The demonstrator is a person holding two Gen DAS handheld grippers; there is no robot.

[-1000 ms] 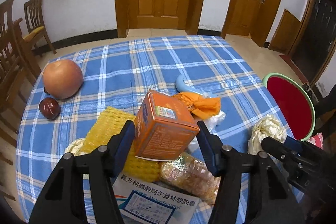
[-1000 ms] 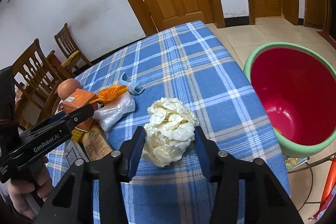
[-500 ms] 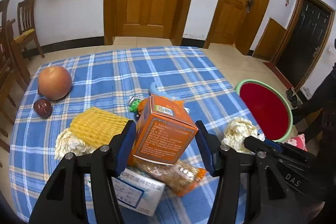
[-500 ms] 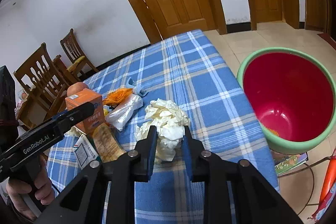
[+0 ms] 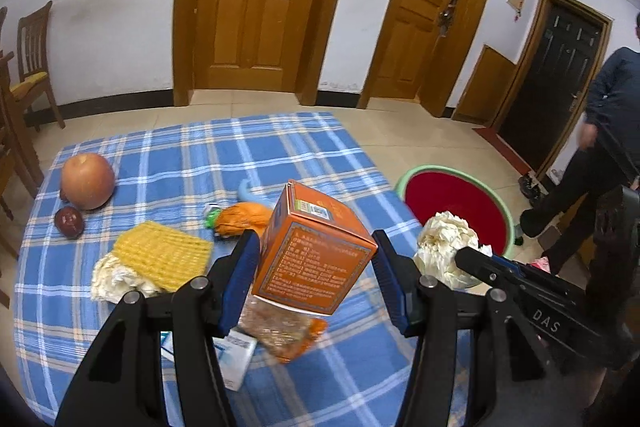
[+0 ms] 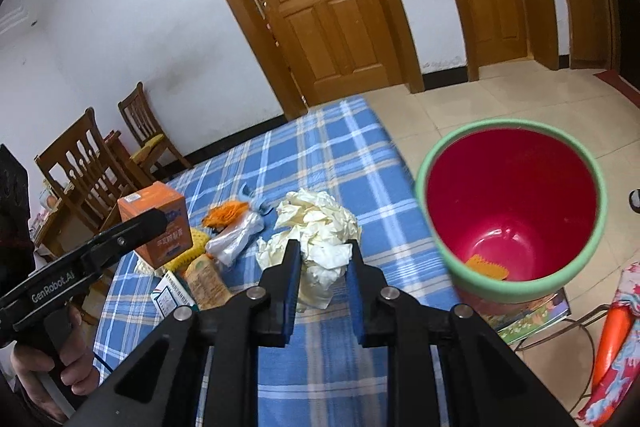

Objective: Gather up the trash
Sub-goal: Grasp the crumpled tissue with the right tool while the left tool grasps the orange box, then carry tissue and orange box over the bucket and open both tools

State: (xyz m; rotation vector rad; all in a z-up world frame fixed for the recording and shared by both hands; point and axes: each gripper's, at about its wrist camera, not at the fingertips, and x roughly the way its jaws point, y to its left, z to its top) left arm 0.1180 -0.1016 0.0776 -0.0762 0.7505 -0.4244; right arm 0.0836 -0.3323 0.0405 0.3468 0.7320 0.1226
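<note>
My left gripper (image 5: pixel 313 267) is shut on an orange carton (image 5: pixel 310 249) and holds it tilted above the blue plaid table (image 5: pixel 192 163). The carton also shows in the right wrist view (image 6: pixel 158 223). My right gripper (image 6: pixel 322 267) is shut on a crumpled white paper wad (image 6: pixel 316 227), lifted above the table's right edge; the wad also shows in the left wrist view (image 5: pixel 446 247). A red bin with a green rim (image 6: pixel 512 211) stands on the floor to the right, with an orange scrap inside.
On the table lie a yellow foam net (image 5: pixel 162 253), a white wad under it (image 5: pixel 110 277), an orange wrapper (image 5: pixel 240 219), a snack bag (image 5: pixel 280 327), a medicine box (image 5: pixel 236 355), an apple (image 5: pixel 87 181) and a dark red fruit (image 5: pixel 69 221). A person (image 5: pixel 600 131) stands at right.
Both grippers have risen from the table. The right gripper shut on the paper wad and lifted it toward the bin. The left gripper lifted the orange carton higher.
</note>
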